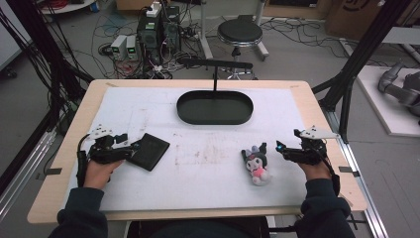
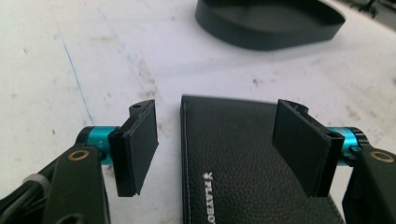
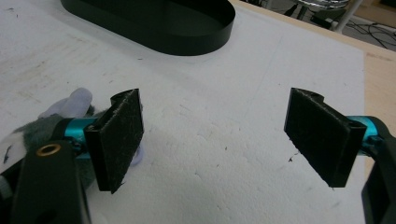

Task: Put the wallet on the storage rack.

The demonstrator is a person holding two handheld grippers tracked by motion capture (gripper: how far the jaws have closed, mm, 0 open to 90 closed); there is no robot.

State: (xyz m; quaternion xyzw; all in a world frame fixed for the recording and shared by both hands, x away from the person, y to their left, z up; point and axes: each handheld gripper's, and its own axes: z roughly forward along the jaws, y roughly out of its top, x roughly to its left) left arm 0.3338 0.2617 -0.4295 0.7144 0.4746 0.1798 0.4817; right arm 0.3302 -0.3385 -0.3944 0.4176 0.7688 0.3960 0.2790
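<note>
Straddling the wallet point(image 2: 243, 163) edge, left gripper point(image 2: 217, 149) jaws agape; right gripper point(image 3: 219, 140) jaws wide beside plush toy point(image 1: 257, 163).

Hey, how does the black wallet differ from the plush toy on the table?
The wallet is flat, black and rectangular; the plush toy is rounded, with grey, white and pink. The wallet lies by the left tool, partly between its open jaws; the plush toy lies just beside the right tool. Both rest on the white mat.

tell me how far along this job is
Nothing looks done: the black tray holds nothing. In hand: the left tool sits open over the wallet, not gripping. The right tool is open beside the plush toy. Both items remain on the mat.
</note>
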